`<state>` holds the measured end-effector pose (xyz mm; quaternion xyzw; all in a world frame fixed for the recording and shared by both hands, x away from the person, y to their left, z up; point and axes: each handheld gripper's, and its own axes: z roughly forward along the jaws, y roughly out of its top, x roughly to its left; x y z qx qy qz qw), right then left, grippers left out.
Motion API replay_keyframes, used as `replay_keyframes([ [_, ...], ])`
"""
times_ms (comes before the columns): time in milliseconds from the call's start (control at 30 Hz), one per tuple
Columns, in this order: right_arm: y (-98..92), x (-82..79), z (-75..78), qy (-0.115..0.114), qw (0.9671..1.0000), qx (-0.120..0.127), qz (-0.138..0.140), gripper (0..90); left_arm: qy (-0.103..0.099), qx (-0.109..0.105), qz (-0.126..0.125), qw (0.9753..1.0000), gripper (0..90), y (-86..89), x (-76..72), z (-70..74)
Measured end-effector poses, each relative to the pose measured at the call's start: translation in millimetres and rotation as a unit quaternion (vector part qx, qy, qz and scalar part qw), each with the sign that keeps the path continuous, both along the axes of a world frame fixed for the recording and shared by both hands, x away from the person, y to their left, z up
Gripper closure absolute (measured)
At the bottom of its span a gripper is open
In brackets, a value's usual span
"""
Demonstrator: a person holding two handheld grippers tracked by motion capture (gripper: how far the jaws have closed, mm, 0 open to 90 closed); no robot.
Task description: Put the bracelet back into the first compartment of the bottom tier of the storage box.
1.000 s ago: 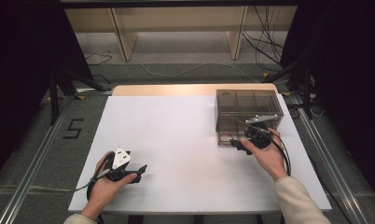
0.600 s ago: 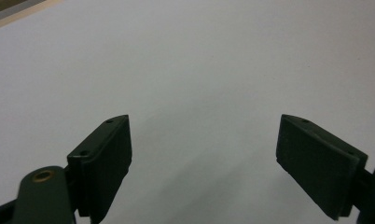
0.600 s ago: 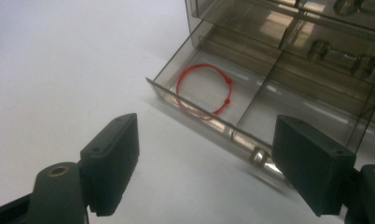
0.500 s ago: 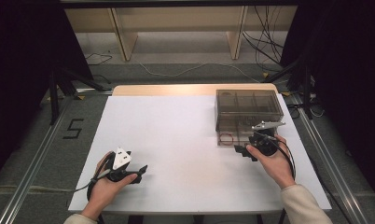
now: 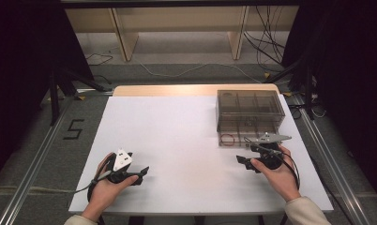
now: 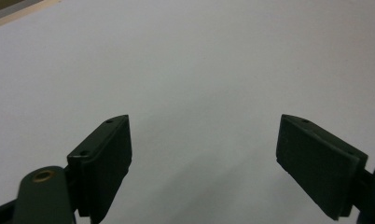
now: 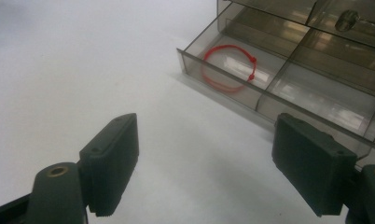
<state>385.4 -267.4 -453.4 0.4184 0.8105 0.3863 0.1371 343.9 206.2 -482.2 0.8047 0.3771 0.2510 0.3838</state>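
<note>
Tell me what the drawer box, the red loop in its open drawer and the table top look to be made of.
Drawer box: smoke-tinted clear plastic, glossy; dividers show through its walls and it gleams.
Red loop: thin cord or elastic, probably; it carries a small knot or bead.
Table top: matte white sheet, glare-free, over a pale wood-look board showing at the far edge.

Desk: smooth matt white top, pale wood edge at 12 o'clock. Drawer box: glossy, smoky see-through plastic. Red band in the open drawer: thin, cord-like. Right gripper jaws: matt black plastic, brass-coloured fastener.
</note>
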Motion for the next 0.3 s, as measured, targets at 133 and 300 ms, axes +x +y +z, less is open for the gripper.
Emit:
replay_keyframes([
  [133,-1.0,-7.7,-2.8,-0.005,0.9999,0.008,0.003,22.8,0.001,-0.001,-0.003,1.0000,17.9,-0.3,-0.5,0.1],
  [300,-1.2,-12.2,-5.2,-0.005,0.9999,0.012,0.003,22.1,0.001,-0.002,-0.011,0.9999,17.8,-2.8,-0.9,0.3],
])
